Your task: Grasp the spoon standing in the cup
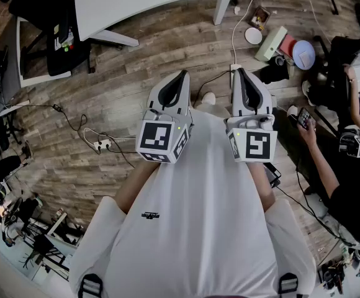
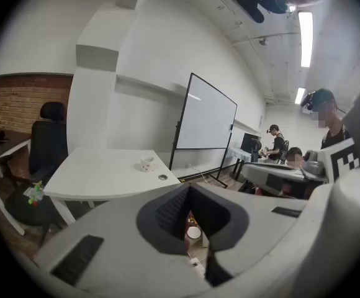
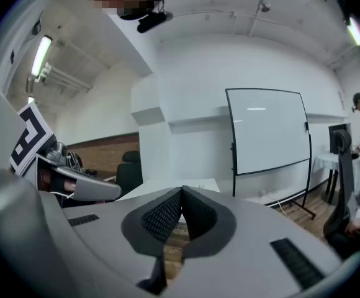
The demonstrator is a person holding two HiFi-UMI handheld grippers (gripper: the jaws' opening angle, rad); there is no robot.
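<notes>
White shirt cloth fills the bottom of the head view, and both grippers are held just above it, close to the chest and side by side, pointing forward over the wooden floor (image 1: pixel 105 85). The left gripper (image 1: pixel 181 73) has its fingers drawn together; in the left gripper view the ribbed pads (image 2: pixel 171 213) meet at the tips, with only a thin slit lower down showing the floor, and they hold nothing. The right gripper (image 1: pixel 238 71) is the same: its tips touch in the right gripper view and it grips nothing.

On the floor near the left gripper lies a white power strip (image 1: pixel 102 144) with dark cables. To the right another person (image 1: pixel 347 185) sits holding a phone.

Farther ahead stands the white table (image 1: pixel 136 5). The left gripper view shows the cup (image 2: pixel 146 163), a small pale thing upright on the tabletop near its right edge, well apart from both grippers; it is too small to make out the spoon. A dark office chair (image 2: pixel 48 144) stands left of the table, and a whiteboard (image 2: pixel 208 113) on a stand behind it.
</notes>
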